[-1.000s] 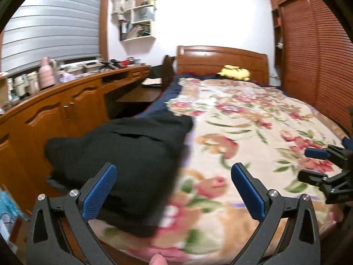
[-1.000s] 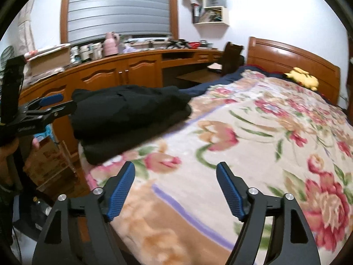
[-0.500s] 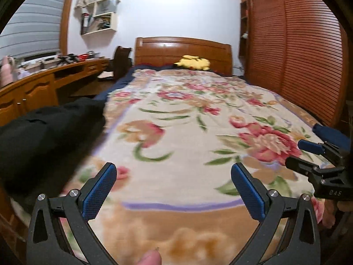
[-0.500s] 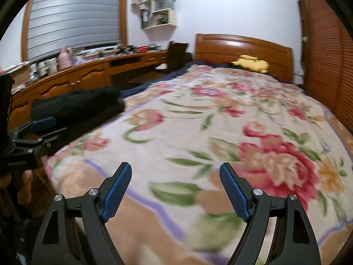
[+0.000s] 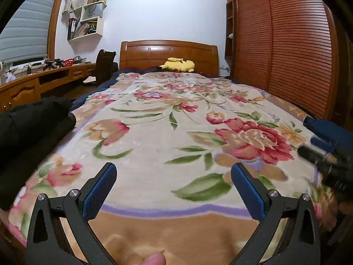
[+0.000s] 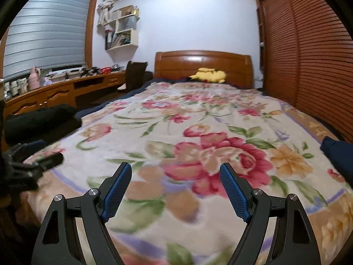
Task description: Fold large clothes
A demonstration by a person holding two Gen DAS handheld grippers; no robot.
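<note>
A folded black garment [image 5: 30,128] lies at the left edge of the bed on the floral blanket [image 5: 176,132]; it also shows in the right wrist view [image 6: 42,119]. A dark blue garment [image 6: 337,152] lies at the bed's right edge, also seen in the left wrist view [image 5: 326,128]. My left gripper [image 5: 174,190] is open and empty above the blanket's foot end. My right gripper [image 6: 176,190] is open and empty over the blanket, to the right of the left one.
A wooden headboard [image 5: 168,53] with a yellow plush toy [image 5: 178,65] stands at the far end. A long wooden desk [image 6: 66,90] with clutter runs along the left. Slatted wardrobe doors [image 5: 286,44] line the right wall. A dark chair [image 6: 135,75] stands by the desk.
Both grippers swung right, away from the black garment, which now sits at the left edge of both views. The dark blue garment came into view at the right.
</note>
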